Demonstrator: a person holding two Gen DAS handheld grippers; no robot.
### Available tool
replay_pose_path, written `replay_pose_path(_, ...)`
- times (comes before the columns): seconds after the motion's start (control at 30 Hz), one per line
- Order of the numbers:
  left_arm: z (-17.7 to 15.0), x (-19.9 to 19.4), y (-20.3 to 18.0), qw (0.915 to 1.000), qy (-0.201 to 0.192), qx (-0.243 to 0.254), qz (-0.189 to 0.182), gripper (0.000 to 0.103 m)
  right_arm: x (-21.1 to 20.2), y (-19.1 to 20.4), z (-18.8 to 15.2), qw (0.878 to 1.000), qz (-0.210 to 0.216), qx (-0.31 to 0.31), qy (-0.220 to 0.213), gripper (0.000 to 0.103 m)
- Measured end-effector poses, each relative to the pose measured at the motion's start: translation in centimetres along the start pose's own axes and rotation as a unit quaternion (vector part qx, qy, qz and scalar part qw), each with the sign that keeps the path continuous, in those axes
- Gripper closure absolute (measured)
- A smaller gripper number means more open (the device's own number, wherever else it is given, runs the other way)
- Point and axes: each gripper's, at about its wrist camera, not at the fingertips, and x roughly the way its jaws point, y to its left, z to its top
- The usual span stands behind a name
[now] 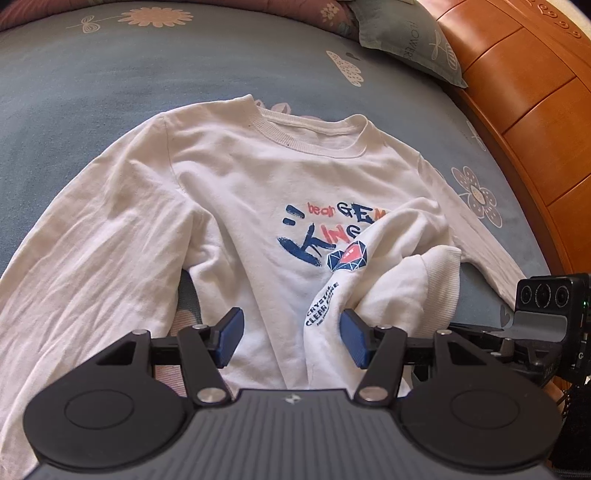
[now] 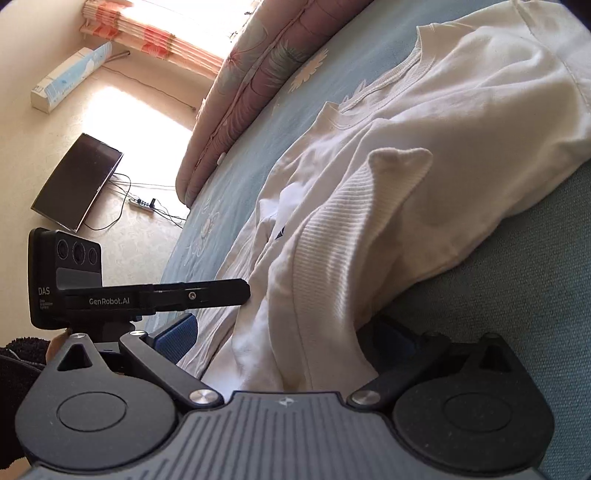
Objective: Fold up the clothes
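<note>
The right gripper (image 2: 280, 339), jaws wide astride the bunched hem (image 2: 332, 251), is nearer the fold than the left gripper (image 1: 291, 338), also wide and empty above the shirt (image 1: 229, 177), which runs lengthwise away on the bed (image 1: 92, 66), collar far.

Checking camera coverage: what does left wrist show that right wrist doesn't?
Left wrist only: the printed chest graphic, the orange wooden headboard, the grey-green pillow.

Right wrist only: the dark flat screen on the floor, the power strip, the striped curtain.

Both: the white long-sleeved sweatshirt on the blue floral bedsheet, its ribbed hem bunched up.
</note>
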Motion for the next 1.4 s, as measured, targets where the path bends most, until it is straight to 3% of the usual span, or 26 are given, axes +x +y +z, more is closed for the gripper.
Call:
replay_pose_path(0.17,-0.2,-0.1,0.4,1.0000,0.003,-0.006,0.000,0.045,-0.8,0.1,-0.9,1.000,0.001,0.002,-0.009,0.000)
replay_pose_path(0.33,-0.7,-0.4,1.0,0.9998,0.003,-0.017,0.005,0.045,-1.3,-0.6,-1.4,1.000,0.002,-0.001,-0.020,0.008)
replay_pose_path(0.37,-0.8,-0.5,1.1,0.9998,0.004,-0.017,0.007,0.045,-1.6,-1.0,-1.3,1.000,0.001,0.003,-0.022,0.019)
replay_pose_path(0.43,-1.0,-0.6,1.3,0.9997,0.006,-0.020,0.011,0.045,-2.2,-2.5,-1.3,0.999,-0.011,0.023,-0.027,0.053)
replay_pose_path(0.47,-1.2,-0.6,1.4,0.9996,0.007,-0.023,0.013,0.045,-2.4,-3.8,-1.2,0.998,-0.014,0.049,-0.028,0.080)
replay_pose_path(0.5,-1.3,-0.6,1.5,0.9995,0.008,-0.026,0.013,0.045,-2.4,-4.3,-1.1,0.998,-0.012,0.061,-0.025,0.090)
replay_pose_path(0.57,-1.6,-0.6,1.6,0.9994,0.009,-0.031,0.013,0.045,-2.3,-5.2,-0.8,0.996,-0.006,0.084,-0.020,0.091)
replay_pose_path(0.73,-1.9,-0.8,1.1,0.9995,0.012,-0.026,0.010,0.045,-2.1,-3.3,-0.7,0.991,-0.054,0.119,-0.003,0.089)
replay_pose_path(0.83,-1.8,-1.0,0.7,0.9998,0.014,-0.008,0.012,0.045,-3.6,-1.2,-1.7,0.992,-0.068,0.104,-0.004,0.091)
replay_pose_path(0.9,-1.9,-1.1,0.5,0.9998,0.015,-0.007,0.011,0.045,-5.1,0.1,-2.5,0.992,-0.073,0.100,-0.011,0.099)
replay_pose_path(1.03,-2.1,-1.1,0.4,0.9998,0.016,-0.009,0.007,0.045,-9.0,1.2,-3.8,0.990,-0.071,0.118,-0.029,0.100)
replay_pose_path(1.17,-2.3,-0.7,-0.2,0.9997,0.014,-0.019,-0.006,0.045,-10.0,0.2,-4.3,0.988,-0.088,0.127,-0.026,0.087)
replay_pose_path(1.23,-2.4,-0.5,-0.5,0.9996,0.014,-0.022,-0.011,0.045,-9.3,-0.8,-3.9,0.988,-0.072,0.132,-0.033,0.079)
replay_pose_path(1.37,-2.6,-0.2,-0.5,0.9996,0.020,-0.019,-0.010,0.045,-5.9,-2.9,-2.5,0.989,-0.049,0.132,-0.042,0.044)
replay_pose_path(1.4,-2.7,-0.1,-0.6,0.9995,0.022,-0.019,-0.009,0.045,-4.8,-3.6,-2.1,0.989,-0.051,0.134,-0.046,0.047)
